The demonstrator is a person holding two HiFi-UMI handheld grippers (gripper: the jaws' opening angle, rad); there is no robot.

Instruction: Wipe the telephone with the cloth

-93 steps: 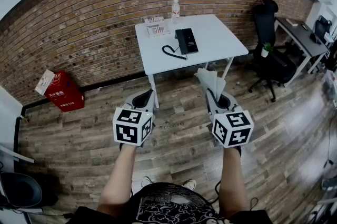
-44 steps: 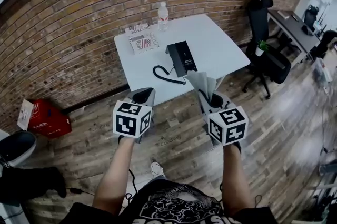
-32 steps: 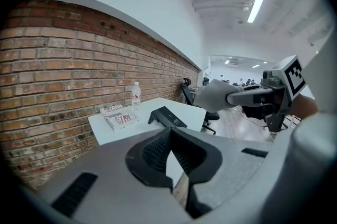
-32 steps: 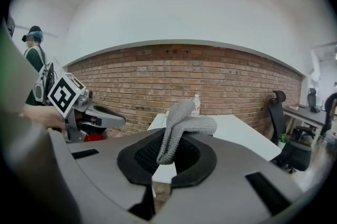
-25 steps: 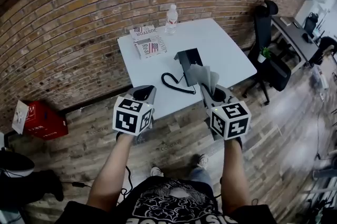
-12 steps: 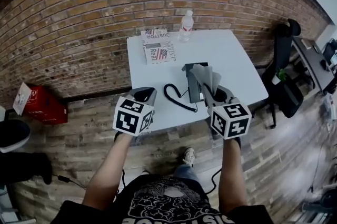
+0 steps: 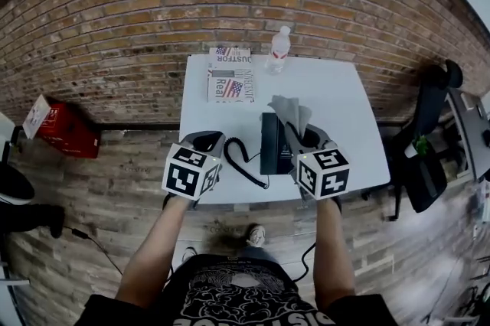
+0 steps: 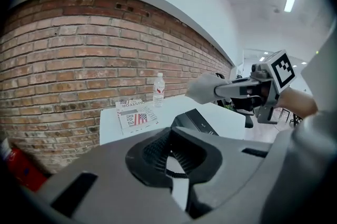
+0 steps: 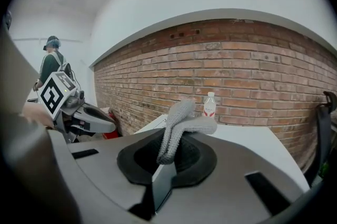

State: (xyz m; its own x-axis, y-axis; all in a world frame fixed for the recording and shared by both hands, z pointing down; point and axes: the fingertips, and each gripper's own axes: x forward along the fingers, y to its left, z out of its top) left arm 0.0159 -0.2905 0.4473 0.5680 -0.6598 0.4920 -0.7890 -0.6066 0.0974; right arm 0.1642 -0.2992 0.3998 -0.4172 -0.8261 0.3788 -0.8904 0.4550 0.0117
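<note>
A black telephone (image 7: pixel 272 142) lies on the white table (image 7: pixel 344 110), with its coiled cord (image 7: pixel 240 162) trailing left toward the front edge. My right gripper (image 7: pixel 304 135) is shut on a grey cloth (image 7: pixel 291 112), which sticks up and forward from the jaws over the phone's right side. The right gripper view shows the cloth (image 9: pixel 177 127) pinched between the pads. My left gripper (image 7: pixel 205 141) hovers at the table's front edge left of the cord, jaws together with nothing in them. From the left gripper view the telephone (image 8: pixel 198 122) lies just ahead.
A magazine (image 7: pixel 229 83) and a water bottle (image 7: pixel 279 50) sit at the table's back, against the brick wall. A red box (image 7: pixel 60 125) stands on the floor to the left, a black office chair (image 7: pixel 429 141) to the right. A person (image 9: pixel 51 62) stands far off.
The person has walked up to the table. Both grippers, earlier over the wooden floor, now hang at the table's front edge, the cloth near the telephone.
</note>
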